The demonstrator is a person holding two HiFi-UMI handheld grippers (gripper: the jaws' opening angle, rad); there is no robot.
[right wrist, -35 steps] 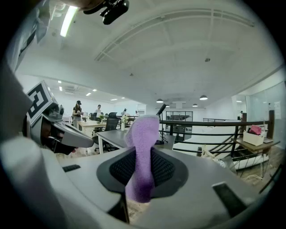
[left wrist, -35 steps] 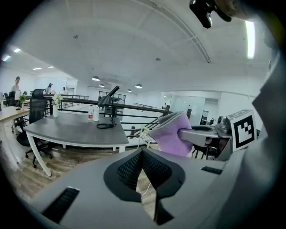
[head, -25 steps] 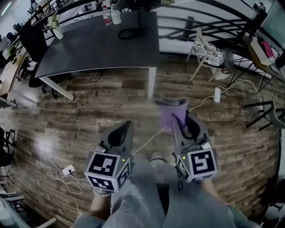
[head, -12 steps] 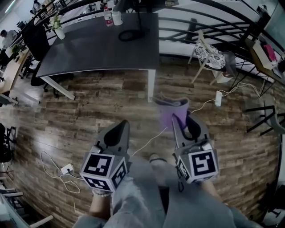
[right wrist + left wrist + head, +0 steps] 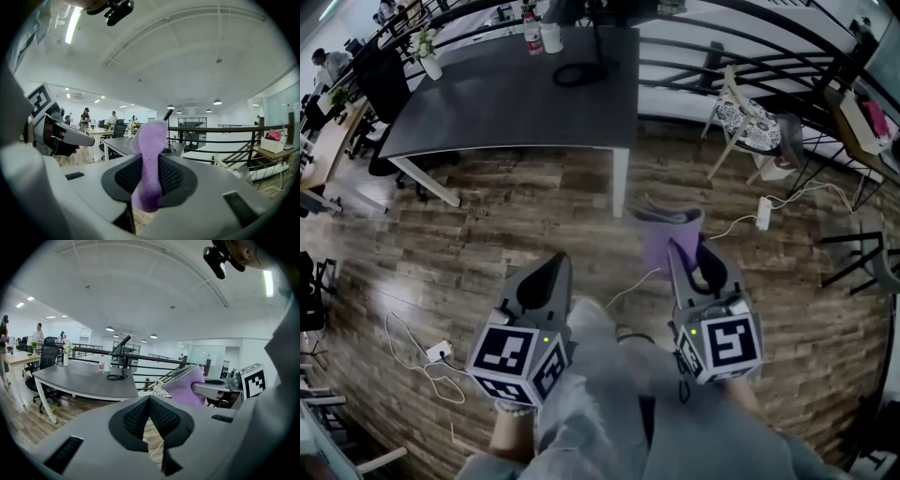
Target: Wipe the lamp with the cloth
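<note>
I am shifting the right gripper (image 5: 147, 174) slightly rightward, fingers (image 5: 174, 176) clamping the cloth (image 5: 667, 239) for carrying to the table (image 5: 506, 103); the left gripper (image 5: 149, 401) is idling, fingers (image 5: 135, 418) closed, empty.

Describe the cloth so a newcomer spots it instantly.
Start at the dark grey table at the top of the head view, then drop to the two grippers over the wood floor. The cloth is pinched in the right gripper; it's the only purple thing, and the left gripper holds nothing.
</note>
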